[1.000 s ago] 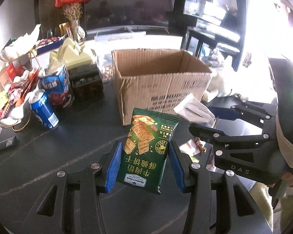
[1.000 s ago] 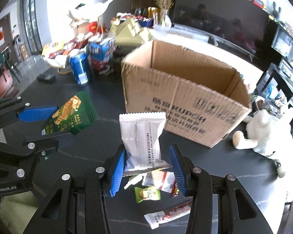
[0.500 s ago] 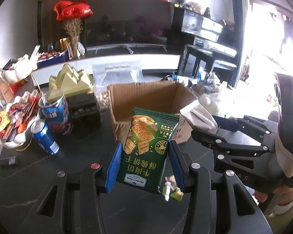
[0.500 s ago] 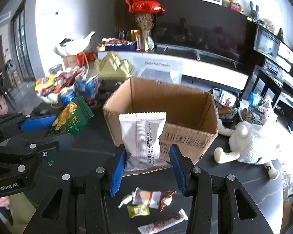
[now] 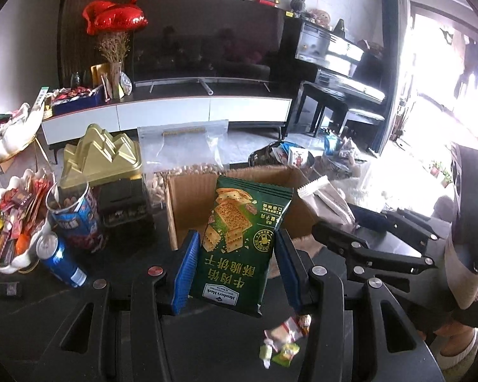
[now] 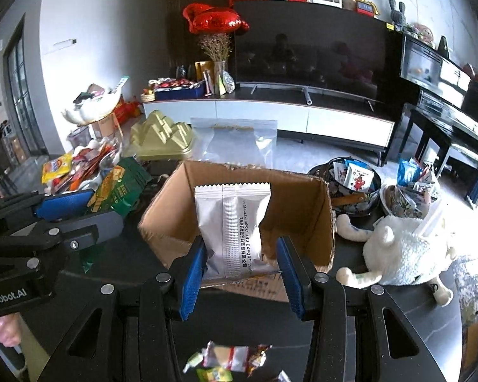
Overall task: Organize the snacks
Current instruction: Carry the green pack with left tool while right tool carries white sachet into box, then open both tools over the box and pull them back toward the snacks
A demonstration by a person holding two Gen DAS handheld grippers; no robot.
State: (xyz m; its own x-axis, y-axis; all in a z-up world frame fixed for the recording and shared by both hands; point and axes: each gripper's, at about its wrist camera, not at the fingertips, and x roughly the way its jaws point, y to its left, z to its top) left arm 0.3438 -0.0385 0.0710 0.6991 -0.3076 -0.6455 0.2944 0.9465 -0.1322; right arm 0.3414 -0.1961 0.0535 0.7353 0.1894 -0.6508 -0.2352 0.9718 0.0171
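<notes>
Cardboard box [image 6: 239, 216] stands open-topped on the dark table [image 5: 41, 324], with both packets held in front of it and above the tabletop. Beyond the box stand a clear zip bag of nuts [image 5: 181, 146] and a gold peaked tin [image 5: 102, 156]; a white plush toy [image 6: 404, 248] lies on the table just to the right of the box in the right wrist view. Left gripper [image 5: 235, 273] is clamped on a green cracker packet [image 5: 239, 245], which stands upright between the blue pads [image 5: 184, 273], its top edge overlapping the box opening in the left wrist view. Right gripper [image 6: 240, 275] is clamped on a white foil packet [image 6: 232, 226], likewise upright, with its seam side facing the camera. Each gripper also appears at the edge of the other's view, its packet pinched between the jaws. A blue drink can [image 5: 60, 261] lies tilted beside a snack canister [image 5: 73, 213] at the left. Small wrapped sweets [image 6: 229, 359] lie loose on the table under the grippers.
</notes>
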